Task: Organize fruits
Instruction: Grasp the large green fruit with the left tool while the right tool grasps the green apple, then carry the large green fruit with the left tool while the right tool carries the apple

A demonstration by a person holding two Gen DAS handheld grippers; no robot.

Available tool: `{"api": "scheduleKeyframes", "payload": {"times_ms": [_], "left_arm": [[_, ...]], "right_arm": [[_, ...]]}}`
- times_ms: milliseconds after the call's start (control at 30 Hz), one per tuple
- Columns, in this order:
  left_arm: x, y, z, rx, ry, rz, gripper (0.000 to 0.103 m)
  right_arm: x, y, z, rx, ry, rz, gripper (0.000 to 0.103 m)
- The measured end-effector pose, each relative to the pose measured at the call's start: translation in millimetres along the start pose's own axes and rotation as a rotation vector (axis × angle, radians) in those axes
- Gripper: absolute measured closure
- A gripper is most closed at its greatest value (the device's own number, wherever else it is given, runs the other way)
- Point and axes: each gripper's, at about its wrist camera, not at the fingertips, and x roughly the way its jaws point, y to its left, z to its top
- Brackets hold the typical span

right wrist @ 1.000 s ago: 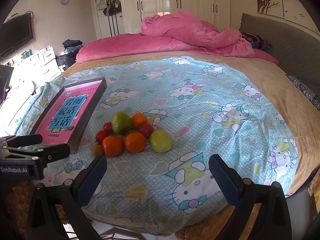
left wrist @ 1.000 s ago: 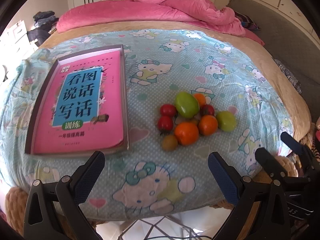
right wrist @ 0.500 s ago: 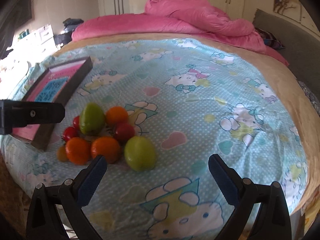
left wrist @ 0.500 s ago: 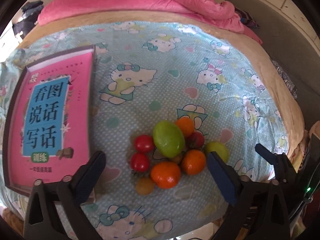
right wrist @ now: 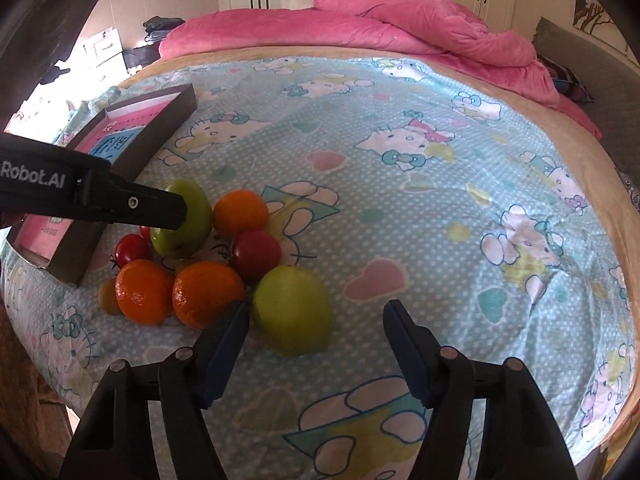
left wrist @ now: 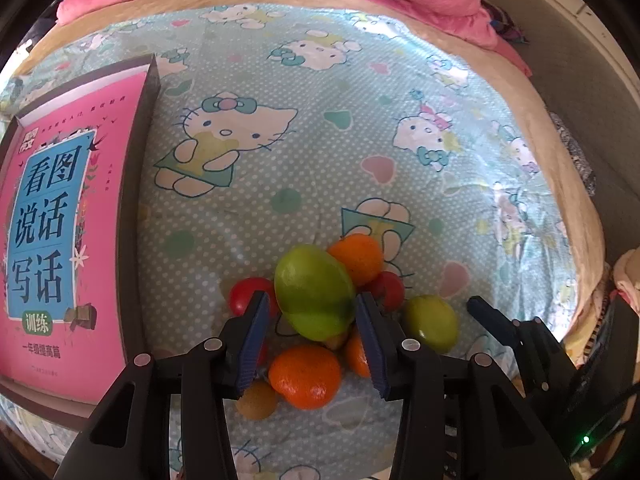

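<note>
A pile of fruit lies on the cartoon-cat bedsheet (left wrist: 320, 120). It holds a large green fruit (left wrist: 316, 292), a smaller green fruit (right wrist: 294, 312), three oranges (left wrist: 306, 376), red tomatoes (right wrist: 256, 254) and a small brownish fruit (left wrist: 256, 402). My left gripper (left wrist: 314, 312) is closing on the large green fruit, its blue pads against both sides. My right gripper (right wrist: 316, 316) straddles the smaller green fruit. Its jaws are closing; a gap shows on the fruit's right side. In the right wrist view, one finger of the left gripper (right wrist: 160, 208) crosses the large green fruit (right wrist: 192, 216).
A shallow dark box (left wrist: 132, 200) holding a pink book (left wrist: 60, 220) lies left of the pile. A pink duvet (right wrist: 400, 36) is heaped at the far side of the bed. The bed's near edge (right wrist: 40, 360) drops off just below the fruit.
Both grippers came down and forward onto the pile. Both pairs of jaws narrowed, the left around the large green fruit and the right around the smaller one.
</note>
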Motion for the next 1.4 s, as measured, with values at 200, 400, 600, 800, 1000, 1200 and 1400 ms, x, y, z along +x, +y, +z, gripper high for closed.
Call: {"api": "scheduleKeyframes", "payload": {"times_ms": [200, 400, 600, 800, 1000, 1200, 1400], "left_arm": [[9.7, -3.6, 5.9, -0.013, 0.000, 0.015, 0.058], [16.1, -9.5, 14.2, -0.001, 0.001, 0.047, 0.058], [15.9, -9.4, 12.1, 0.004, -0.003, 0.035, 0.059], [6.9, -0.1, 4.3, -0.011, -0.017, -0.015, 0.059], [-9.5, 5.0, 1.5, -0.010, -0.048, -0.032, 0.059], [-32.1, 10.5, 3.4, -0.008, -0.089, -0.048, 0.059], [-54.2, 30.0, 2.6, -0.030, -0.131, -0.038, 0.059]], "right_arm": [[3.1, 0.8, 0.0, -0.001, 0.001, 0.004, 0.037], [9.1, 0.6, -1.0, 0.000, 0.023, 0.054, 0.059], [8.8, -4.0, -1.7, 0.026, 0.017, 0.089, 0.062], [-6.5, -16.5, -0.7, 0.100, -0.058, 0.128, 0.063], [-24.1, -13.2, 3.5, 0.118, -0.113, 0.142, 0.063], [-40.7, -3.9, 12.1, 0.110, -0.141, 0.158, 0.063], [-53.8, 20.1, 24.8, 0.068, -0.164, 0.191, 0.063]]}}
